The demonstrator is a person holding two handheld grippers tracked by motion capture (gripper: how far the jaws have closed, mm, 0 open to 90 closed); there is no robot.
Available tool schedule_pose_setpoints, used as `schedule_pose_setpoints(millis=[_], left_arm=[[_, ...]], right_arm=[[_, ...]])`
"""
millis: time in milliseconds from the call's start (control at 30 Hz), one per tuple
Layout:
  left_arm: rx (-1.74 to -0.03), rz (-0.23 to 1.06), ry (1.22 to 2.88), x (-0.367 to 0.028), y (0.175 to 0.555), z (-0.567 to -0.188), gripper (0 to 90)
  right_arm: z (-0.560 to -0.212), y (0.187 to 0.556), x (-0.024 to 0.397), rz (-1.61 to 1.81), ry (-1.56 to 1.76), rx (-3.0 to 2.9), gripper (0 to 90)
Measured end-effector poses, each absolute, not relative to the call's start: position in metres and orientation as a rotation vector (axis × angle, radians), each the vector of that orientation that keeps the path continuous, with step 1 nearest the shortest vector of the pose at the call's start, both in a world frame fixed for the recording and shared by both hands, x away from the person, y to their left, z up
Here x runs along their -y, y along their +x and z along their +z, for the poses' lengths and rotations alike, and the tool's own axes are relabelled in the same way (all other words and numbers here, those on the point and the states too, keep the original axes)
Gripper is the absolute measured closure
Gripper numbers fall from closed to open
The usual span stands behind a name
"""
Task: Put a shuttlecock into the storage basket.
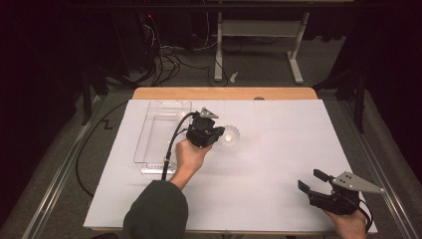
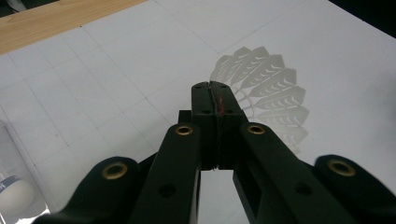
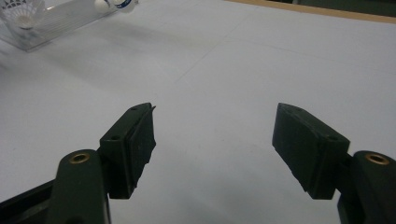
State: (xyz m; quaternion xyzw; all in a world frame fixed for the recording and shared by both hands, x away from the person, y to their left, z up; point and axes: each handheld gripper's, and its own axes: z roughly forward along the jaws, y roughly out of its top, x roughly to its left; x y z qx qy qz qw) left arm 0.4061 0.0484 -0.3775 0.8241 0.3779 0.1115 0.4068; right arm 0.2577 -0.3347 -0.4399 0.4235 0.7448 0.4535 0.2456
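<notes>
The left gripper (image 2: 215,93) has its jaws pressed together, apparently on the edge of a white shuttlecock (image 2: 268,93) just right of the clear plastic tray (image 1: 161,132) (another shuttlecock (image 3: 21,11) sits in it). The right gripper (image 3: 215,135), well apart from the tray, holds its jaws wide over bare white worktop (image 1: 278,149).
</notes>
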Motion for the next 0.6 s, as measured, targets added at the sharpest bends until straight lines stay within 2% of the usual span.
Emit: schedule_pose_setpoints(millis=[600], left_arm=[[-0.965, 0.269, 2.051, -0.065, 0.400, -0.376, 89.7]], right_arm=[[-0.440, 0.258, 0.335, 1.238, 1.150, -2.036, 30.2]])
